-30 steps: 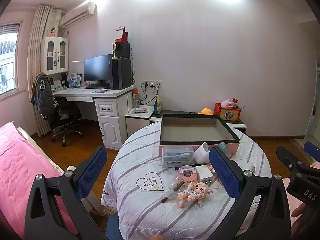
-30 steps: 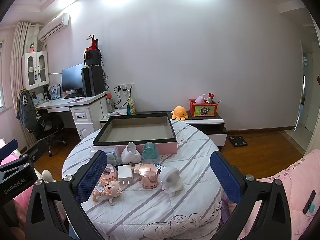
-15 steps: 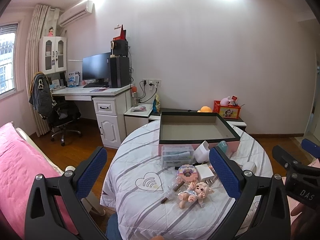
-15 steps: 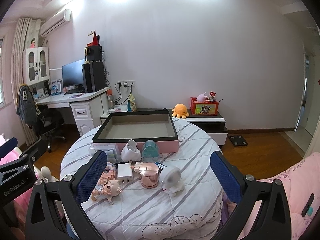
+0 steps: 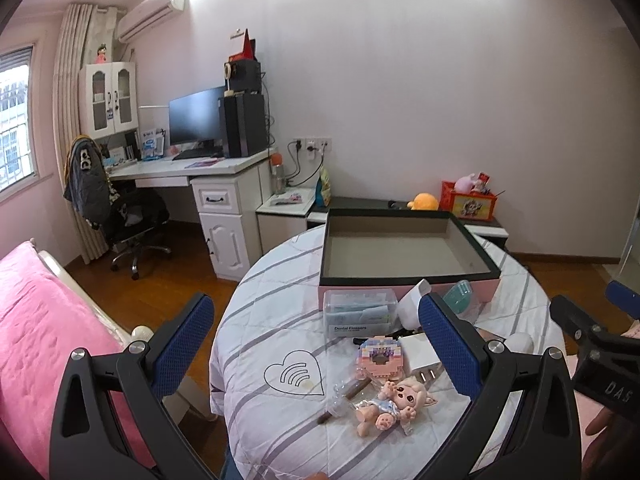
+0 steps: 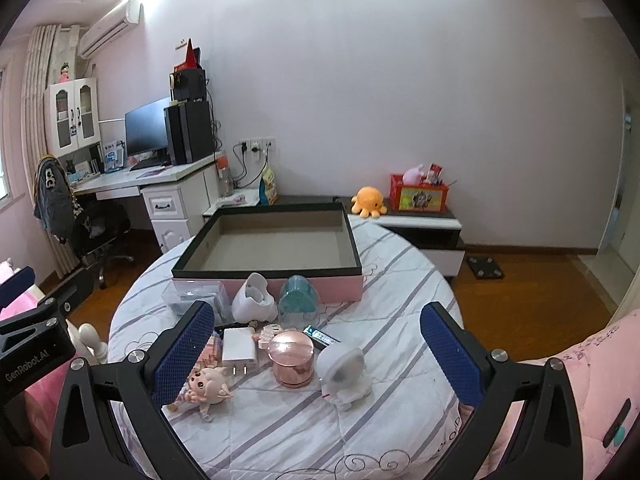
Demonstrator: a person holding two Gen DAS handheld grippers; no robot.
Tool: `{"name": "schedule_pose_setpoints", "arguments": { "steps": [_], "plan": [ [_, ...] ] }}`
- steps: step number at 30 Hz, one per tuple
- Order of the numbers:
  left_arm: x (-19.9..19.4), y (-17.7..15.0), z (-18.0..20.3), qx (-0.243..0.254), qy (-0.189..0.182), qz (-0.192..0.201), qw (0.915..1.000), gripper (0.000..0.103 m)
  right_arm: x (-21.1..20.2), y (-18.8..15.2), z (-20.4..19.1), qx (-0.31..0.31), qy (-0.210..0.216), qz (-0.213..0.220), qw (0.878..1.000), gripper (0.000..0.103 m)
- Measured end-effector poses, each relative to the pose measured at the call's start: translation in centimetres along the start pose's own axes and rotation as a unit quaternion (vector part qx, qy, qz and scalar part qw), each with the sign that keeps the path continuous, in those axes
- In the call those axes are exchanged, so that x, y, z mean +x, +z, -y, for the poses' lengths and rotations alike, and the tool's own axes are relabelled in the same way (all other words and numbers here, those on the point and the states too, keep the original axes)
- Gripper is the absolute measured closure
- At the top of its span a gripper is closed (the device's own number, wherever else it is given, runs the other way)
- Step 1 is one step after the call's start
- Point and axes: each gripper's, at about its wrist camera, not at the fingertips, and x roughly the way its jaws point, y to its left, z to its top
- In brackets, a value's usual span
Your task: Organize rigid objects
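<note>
An empty pink box with a black rim (image 6: pixel 267 270) (image 5: pixel 404 280) sits at the far side of the round table (image 6: pixel 400 280). In front of it lie a white pod (image 6: pixel 254 300), a teal cup (image 6: pixel 298 300), a clear floss box (image 5: pixel 360 312), a white charger (image 6: pixel 239 347), a rose-gold jar (image 6: pixel 291 358), a white figure (image 6: pixel 345 372), a small doll (image 6: pixel 204 386) (image 5: pixel 394 400) and a pink block toy (image 5: pixel 380 360). My right gripper (image 6: pixel 318 352) hovers open above the near items. My left gripper (image 5: pixel 316 344) hangs open over the table's left part.
A pink bed (image 5: pixel 36 332) lies at the left, pink bedding (image 6: pixel 580 392) at the right. A desk with a monitor (image 5: pixel 196 120) and an office chair (image 5: pixel 120 216) stand at the back left. A low cabinet (image 6: pixel 420 224) carries a plush octopus (image 6: pixel 368 200).
Both grippers have drifted slightly closer to the table and a little lower; the objects appear somewhat larger. Nothing on the table has moved.
</note>
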Motion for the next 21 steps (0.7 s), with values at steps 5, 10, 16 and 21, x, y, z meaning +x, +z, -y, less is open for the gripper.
{"name": "schedule_pose_setpoints", "arguments": {
  "steps": [5, 10, 16, 21],
  "plan": [
    [1.9, -0.7, 0.5, 0.0, 0.016, -0.036, 0.9992, 0.0, 3.3, 0.2, 1.5, -0.004, 0.02, -0.031, 0.999, 0.0],
    [3.7, -2.1, 0.1, -0.007, 0.029, -0.066, 0.9974, 0.0, 6.4, 0.0, 2.9, -0.001, 0.034, -0.067, 0.997, 0.0],
    [4.2, -2.0, -0.9, -0.026, 0.019, -0.063, 0.9975, 0.0, 7.1, 0.4, 2.9, 0.0, 0.037, -0.072, 0.997, 0.0],
    [2.7, 1.3, -1.2, -0.007, -0.019, -0.012, 0.9997, 0.0, 2.8, 2.4, 1.7, 0.001, -0.017, -0.014, 1.0, 0.0]
  ]
}}
